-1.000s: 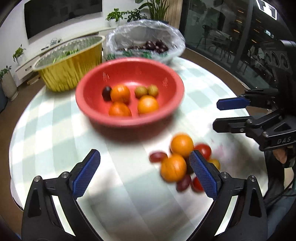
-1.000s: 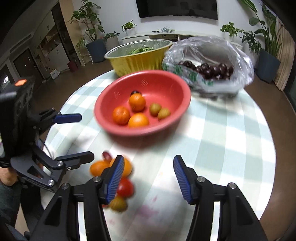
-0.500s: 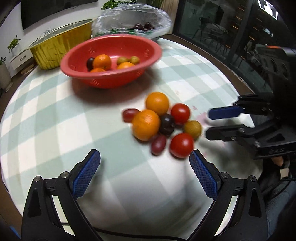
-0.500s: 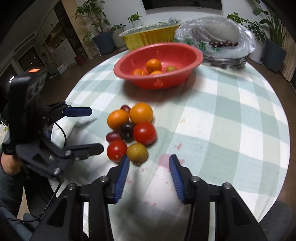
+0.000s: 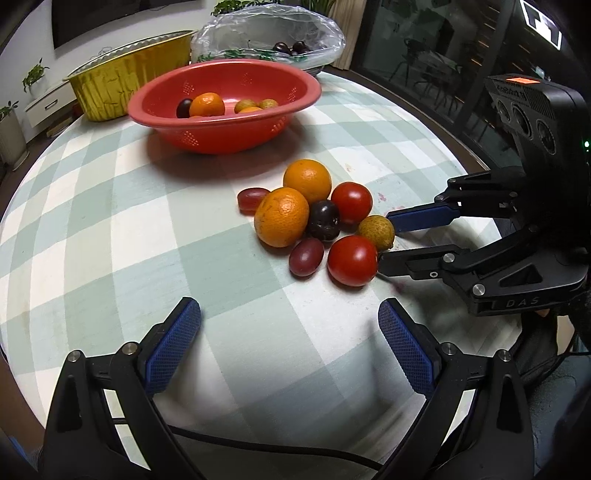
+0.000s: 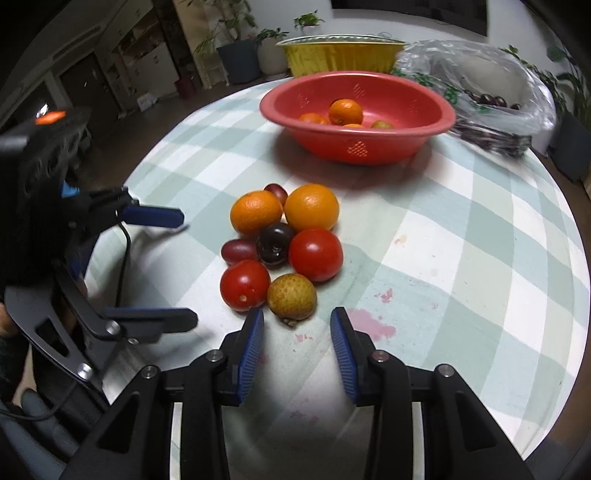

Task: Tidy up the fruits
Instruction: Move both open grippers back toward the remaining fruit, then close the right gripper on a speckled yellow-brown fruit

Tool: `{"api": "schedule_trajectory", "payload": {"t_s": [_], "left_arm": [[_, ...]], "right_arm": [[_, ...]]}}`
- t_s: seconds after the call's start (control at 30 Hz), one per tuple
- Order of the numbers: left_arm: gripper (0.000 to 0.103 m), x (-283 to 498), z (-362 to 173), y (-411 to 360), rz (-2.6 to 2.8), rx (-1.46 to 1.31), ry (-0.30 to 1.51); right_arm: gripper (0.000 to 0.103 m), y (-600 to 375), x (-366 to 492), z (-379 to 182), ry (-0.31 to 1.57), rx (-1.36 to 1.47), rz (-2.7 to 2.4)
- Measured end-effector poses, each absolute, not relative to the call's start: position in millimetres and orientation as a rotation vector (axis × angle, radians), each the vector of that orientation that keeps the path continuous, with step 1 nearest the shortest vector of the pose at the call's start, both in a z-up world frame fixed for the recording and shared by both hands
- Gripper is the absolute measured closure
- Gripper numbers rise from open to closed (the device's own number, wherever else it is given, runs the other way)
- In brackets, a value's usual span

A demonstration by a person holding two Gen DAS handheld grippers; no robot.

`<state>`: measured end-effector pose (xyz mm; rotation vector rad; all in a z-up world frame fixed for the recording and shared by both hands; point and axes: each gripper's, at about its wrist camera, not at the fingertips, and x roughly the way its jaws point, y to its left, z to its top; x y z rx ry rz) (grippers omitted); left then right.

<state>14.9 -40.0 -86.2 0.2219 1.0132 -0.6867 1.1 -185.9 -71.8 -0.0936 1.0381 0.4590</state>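
A heap of loose fruit lies mid-table: two oranges (image 5: 282,216) (image 5: 307,180), two red tomatoes (image 6: 244,283) (image 6: 316,253), a dark plum (image 6: 275,244), two reddish oval fruits (image 5: 306,256) and a speckled yellow-brown fruit (image 6: 291,296). Behind the heap stands the red bowl (image 6: 369,146), holding oranges and small fruits. My right gripper (image 6: 296,321) is closing its jaws. The yellow-brown fruit sits just at its fingertips and the pads do not press on it. My left gripper (image 5: 290,321) stands wide open short of the heap, with nothing between its fingers.
A gold foil pan (image 5: 125,92) and a clear plastic bag of dark fruit (image 5: 273,35) stand behind the bowl. The round table has a green-checked cloth (image 5: 110,229), with pink stains near the right gripper. The table edge is close below both grippers.
Both grippers have dropped toward the heap of fruit, which now fills the middle of both views. The right jaws have narrowed, with the yellow-brown fruit now at their tips.
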Motion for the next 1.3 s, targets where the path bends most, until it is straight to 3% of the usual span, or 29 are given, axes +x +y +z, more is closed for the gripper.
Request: {"api": "schedule_trajectory", "payload": {"t_s": [0.47,0.77,1.03,1.13,1.2,1.3], "left_arm": [[0.005,14,-83,-41,-0.692,0.194,0.997],[0.005,15,-86,-47,-0.69,0.171,0.995],[0.006,14,-90,-57,-0.693,0.158,1.0],[0.021,12,-90,-61,-0.691,0.155,0.998],[0.042,11,-91,-64,-0.687,0.157,1.003],[0.057,9,-90,-67,-0.686,0.159,0.997]], "right_arm": [[0.064,-181,10,-73,1.017,-0.183,0.52],[0.073,-183,8,-71,0.996,-0.172,0.547],[0.073,-192,-1,-67,0.994,-0.13,0.539],[0.073,-199,-4,-65,0.991,-0.109,0.523],[0.073,-206,-6,-65,0.989,-0.09,0.502],[0.073,-214,-8,-64,0.989,-0.071,0.483]]}}
